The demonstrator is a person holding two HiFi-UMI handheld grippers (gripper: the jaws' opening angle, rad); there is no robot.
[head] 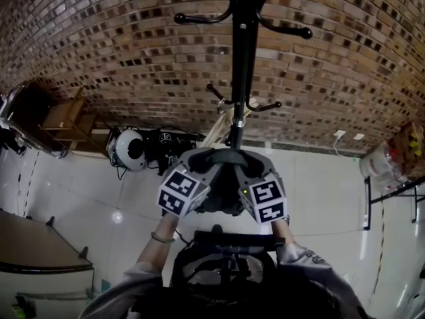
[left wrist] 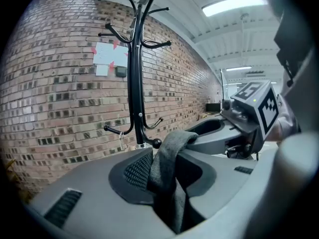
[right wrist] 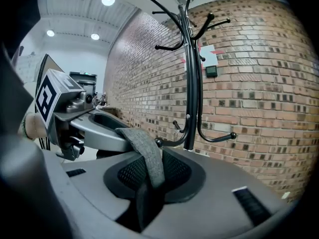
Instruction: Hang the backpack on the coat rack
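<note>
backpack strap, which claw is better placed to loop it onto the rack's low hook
Right, but narrowly: both claws clamp the strap, and the head view puts the coat rack pole nearer the right claw than the left claw.

Count: 1 coat rack [head: 242, 58] with 3 lower hooks [right wrist: 232, 135] visible, 1 backpack [head: 226, 271], 1 grey strap [left wrist: 167, 158]. 2 grippers, left gripper [head: 199, 168] and right gripper [head: 255, 171], 1 marker cube [head: 180, 193] each, so 2 cubes. 2 white wall plates [head: 339, 134] at the bottom edge of the brick wall [head: 99, 45].
</note>
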